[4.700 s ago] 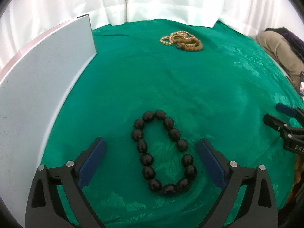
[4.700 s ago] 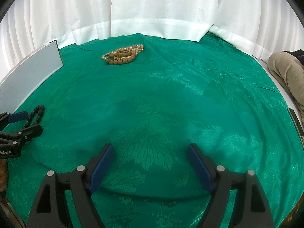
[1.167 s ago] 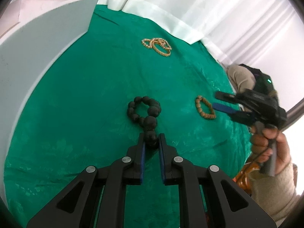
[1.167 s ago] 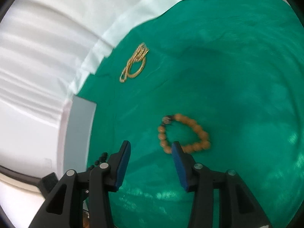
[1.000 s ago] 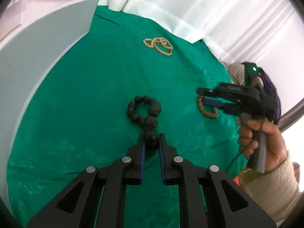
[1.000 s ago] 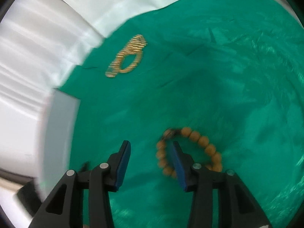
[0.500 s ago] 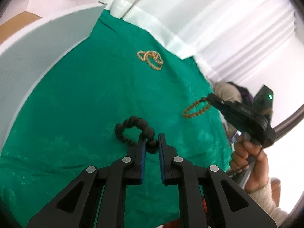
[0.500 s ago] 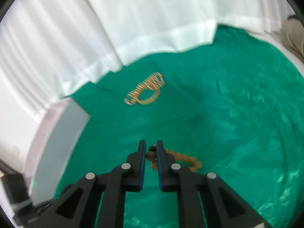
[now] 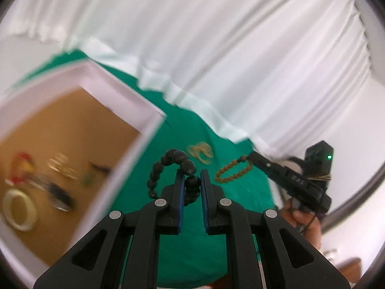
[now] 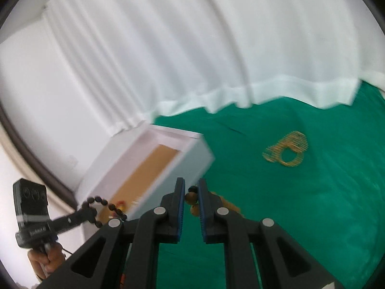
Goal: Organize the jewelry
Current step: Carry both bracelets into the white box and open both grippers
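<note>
My left gripper (image 9: pixel 192 183) is shut on a black bead bracelet (image 9: pixel 168 166), held in the air beside the open white box (image 9: pixel 149 120). My right gripper (image 10: pixel 191 198) is shut on a brown wooden bead bracelet (image 10: pixel 192 203), which hangs below its fingers; it also shows in the left wrist view (image 9: pixel 232 172). The right wrist view shows the left gripper (image 10: pixel 79 216) with the black bracelet (image 10: pixel 108 207) over the box (image 10: pixel 192 154). A pile of gold chains (image 10: pixel 286 153) lies on the green cloth, also in the left wrist view (image 9: pixel 201 153).
The box's brown floor (image 9: pixel 72 144) holds several pieces: a pale bangle (image 9: pixel 19 210), a red item (image 9: pixel 21 162), silver rings (image 9: pixel 60 166). White curtains (image 10: pixel 192 48) hang behind the green-covered table (image 10: pixel 312 204).
Both grippers have lifted their bracelets off the cloth and swung left toward the box. Earlier the right gripper closed on the brown bracelet.
</note>
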Demonstrator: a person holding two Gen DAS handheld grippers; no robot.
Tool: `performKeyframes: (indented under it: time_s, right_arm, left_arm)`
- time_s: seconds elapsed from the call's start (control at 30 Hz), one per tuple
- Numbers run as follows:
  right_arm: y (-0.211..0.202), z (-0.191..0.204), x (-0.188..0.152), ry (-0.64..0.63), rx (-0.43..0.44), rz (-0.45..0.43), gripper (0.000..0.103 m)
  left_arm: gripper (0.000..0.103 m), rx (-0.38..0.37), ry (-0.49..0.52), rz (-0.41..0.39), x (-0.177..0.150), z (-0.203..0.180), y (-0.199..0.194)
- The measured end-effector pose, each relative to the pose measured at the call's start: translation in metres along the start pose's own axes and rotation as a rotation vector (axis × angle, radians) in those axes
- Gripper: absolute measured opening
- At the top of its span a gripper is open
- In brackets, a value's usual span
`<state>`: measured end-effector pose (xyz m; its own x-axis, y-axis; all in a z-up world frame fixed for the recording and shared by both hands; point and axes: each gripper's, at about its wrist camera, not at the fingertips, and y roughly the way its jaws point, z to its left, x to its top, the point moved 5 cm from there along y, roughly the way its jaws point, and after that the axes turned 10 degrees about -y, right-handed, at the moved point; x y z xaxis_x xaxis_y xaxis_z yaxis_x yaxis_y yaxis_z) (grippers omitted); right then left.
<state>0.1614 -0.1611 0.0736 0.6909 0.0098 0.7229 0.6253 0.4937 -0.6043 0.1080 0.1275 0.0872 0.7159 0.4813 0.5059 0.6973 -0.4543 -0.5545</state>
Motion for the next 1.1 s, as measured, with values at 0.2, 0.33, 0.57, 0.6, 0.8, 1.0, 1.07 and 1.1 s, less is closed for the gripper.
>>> performKeyframes:
  time_s: [0.2, 0.33, 0.57, 0.6, 0.8, 1.0, 1.07, 1.1]
  right_arm:
    - [0.061, 0.079, 0.032, -0.080, 0.142, 0.031, 0.011]
    - [0.114, 0.126, 0.040, -0.128, 0.220, 0.082, 0.011]
    - [0.195, 0.185, 0.008, -0.222, 0.258, 0.215, 0.011]
    - [0.199, 0.188, 0.002, -0.234, 0.257, 0.227, 0.011]
    - [0.222, 0.212, -0.028, -0.303, 0.206, 0.291, 0.036]
    - [0.182, 0.189, -0.029, -0.303, 0.147, 0.217, 0.065]
    - [0.168, 0.170, -0.030, -0.303, 0.090, 0.195, 0.074]
    - [0.158, 0.156, -0.034, -0.305, 0.049, 0.180, 0.076]
  left_arm:
    - [0.011, 0.206, -0.010, -0.081, 0.048, 0.064, -0.025]
    - [0.011, 0.332, -0.059, -0.085, 0.060, 0.120, -0.017]
    - [0.011, 0.467, -0.131, -0.040, 0.043, 0.185, 0.005]
    - [0.011, 0.491, -0.133, -0.027, 0.038, 0.193, 0.009]
    - [0.042, 0.569, -0.143, -0.013, 0.026, 0.205, 0.016]
    - [0.083, 0.590, -0.097, -0.111, 0.023, 0.172, -0.002]
    - [0.084, 0.587, -0.065, -0.124, 0.019, 0.156, -0.002]
    - [0.085, 0.585, -0.041, -0.131, 0.015, 0.146, -0.001]
